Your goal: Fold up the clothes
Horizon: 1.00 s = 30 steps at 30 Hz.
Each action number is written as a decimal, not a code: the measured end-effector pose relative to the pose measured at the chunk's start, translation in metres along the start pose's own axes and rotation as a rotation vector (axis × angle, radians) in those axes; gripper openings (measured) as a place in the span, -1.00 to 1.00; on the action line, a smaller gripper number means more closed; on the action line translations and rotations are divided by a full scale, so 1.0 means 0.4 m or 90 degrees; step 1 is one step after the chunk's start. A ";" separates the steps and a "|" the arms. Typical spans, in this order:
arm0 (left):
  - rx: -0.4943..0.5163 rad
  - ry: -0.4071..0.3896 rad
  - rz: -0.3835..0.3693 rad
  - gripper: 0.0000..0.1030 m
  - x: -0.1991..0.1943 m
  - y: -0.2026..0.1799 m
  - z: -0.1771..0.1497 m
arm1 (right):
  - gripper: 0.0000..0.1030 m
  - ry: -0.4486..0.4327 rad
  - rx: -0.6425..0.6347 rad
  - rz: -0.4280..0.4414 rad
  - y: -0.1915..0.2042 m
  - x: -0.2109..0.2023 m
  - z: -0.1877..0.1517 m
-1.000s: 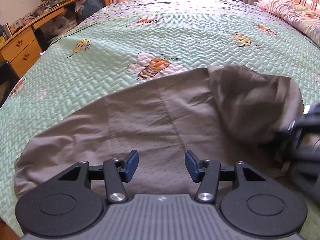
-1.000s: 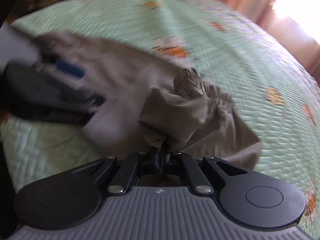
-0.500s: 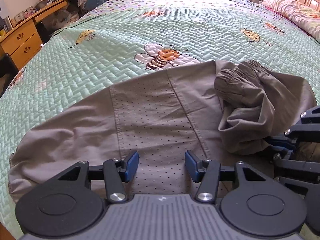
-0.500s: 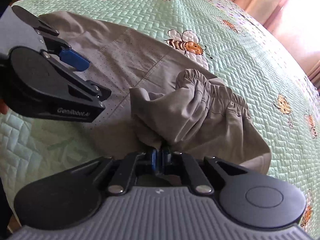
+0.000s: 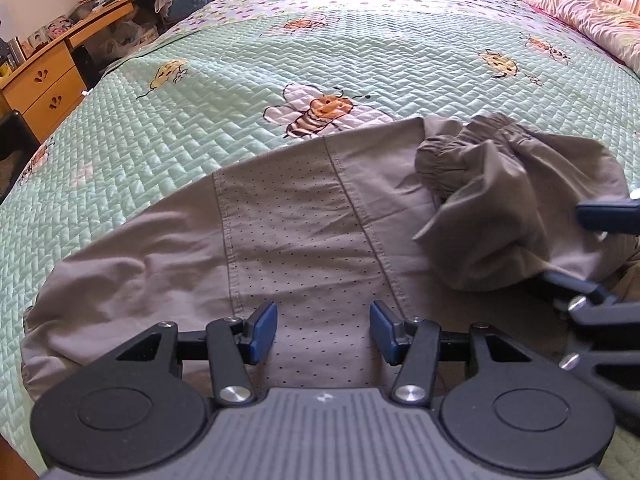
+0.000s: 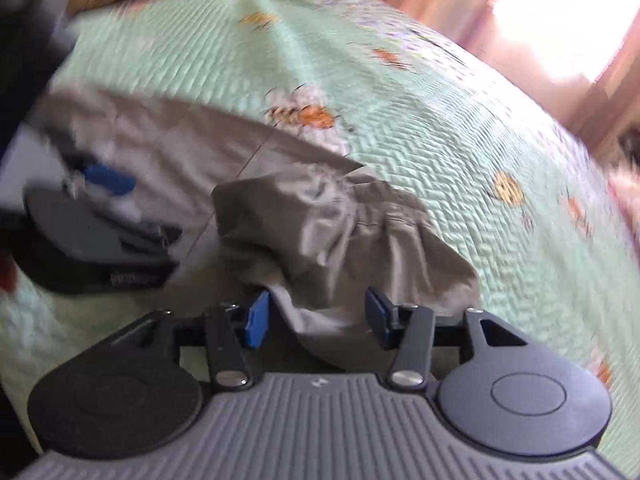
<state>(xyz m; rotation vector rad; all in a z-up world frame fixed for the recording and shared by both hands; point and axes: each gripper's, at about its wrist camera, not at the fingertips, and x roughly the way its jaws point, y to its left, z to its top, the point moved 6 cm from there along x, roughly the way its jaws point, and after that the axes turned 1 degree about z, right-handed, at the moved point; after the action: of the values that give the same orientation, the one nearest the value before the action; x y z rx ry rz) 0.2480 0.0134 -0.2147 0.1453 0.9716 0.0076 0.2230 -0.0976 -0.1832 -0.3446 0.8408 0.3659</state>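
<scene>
Grey-brown trousers [image 5: 296,232] lie flat across the near part of the bed, with a dotted panel between two seams. Their elastic waistband end [image 5: 500,184] is bunched in a heap at the right. My left gripper [image 5: 323,332] hovers open just above the dotted panel, holding nothing. In the left wrist view my right gripper [image 5: 592,252] comes in from the right edge, open beside the heap. The blurred right wrist view shows the right gripper [image 6: 316,316] open, with a loose edge of the bunched trousers [image 6: 332,232] lying between its blue pads.
A green quilted bedspread [image 5: 280,48] with bee pictures covers the bed, with wide bare room beyond the trousers. A wooden desk with drawers [image 5: 44,80] stands at the left. A pink floral pillow [image 5: 580,12] lies at the far right.
My right gripper, shut on the bunched trousers half a second ago, has opened and let the cloth drop. The right wrist view is blurred from motion. The left gripper stays open over the panel.
</scene>
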 end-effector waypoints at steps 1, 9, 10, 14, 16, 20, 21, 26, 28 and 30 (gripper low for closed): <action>0.001 -0.003 -0.002 0.05 -0.006 -0.003 0.003 | 0.03 -0.009 0.046 0.038 -0.022 -0.018 -0.002; 0.023 -0.049 -0.040 0.18 -0.040 -0.045 0.066 | 0.04 -0.057 0.322 0.007 -0.407 -0.104 -0.168; 0.031 -0.053 -0.041 0.22 -0.038 -0.057 0.078 | 0.04 -0.049 0.324 -0.028 -0.439 -0.111 -0.204; 0.054 -0.038 -0.026 0.23 0.000 -0.102 0.112 | 0.06 -0.031 0.388 -0.086 -0.536 -0.139 -0.336; 0.057 -0.035 -0.016 0.23 0.020 -0.113 0.126 | 0.08 -0.033 0.426 -0.083 -0.557 -0.131 -0.371; 0.074 0.006 0.002 0.23 0.079 -0.143 0.138 | 0.19 -0.023 0.419 -0.096 -0.573 -0.079 -0.378; 0.080 0.014 -0.005 0.09 0.084 -0.151 0.137 | 0.18 -0.018 0.425 -0.102 -0.583 -0.074 -0.377; 0.102 0.028 -0.057 -1.00 0.081 -0.181 0.133 | 0.23 -0.105 0.484 -0.105 -0.646 -0.158 -0.382; 0.090 0.013 -0.052 -1.00 0.064 -0.170 0.147 | 0.25 -0.095 0.507 -0.111 -0.670 -0.182 -0.421; 0.079 -0.001 -0.048 -1.00 0.048 -0.160 0.160 | 0.24 -0.078 0.545 -0.115 -0.680 -0.219 -0.484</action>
<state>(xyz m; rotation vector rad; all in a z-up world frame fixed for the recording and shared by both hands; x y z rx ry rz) 0.3078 -0.0562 -0.2028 0.2227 0.9758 -0.1215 0.1634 -0.4371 -0.1946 0.3951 0.7660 -0.1568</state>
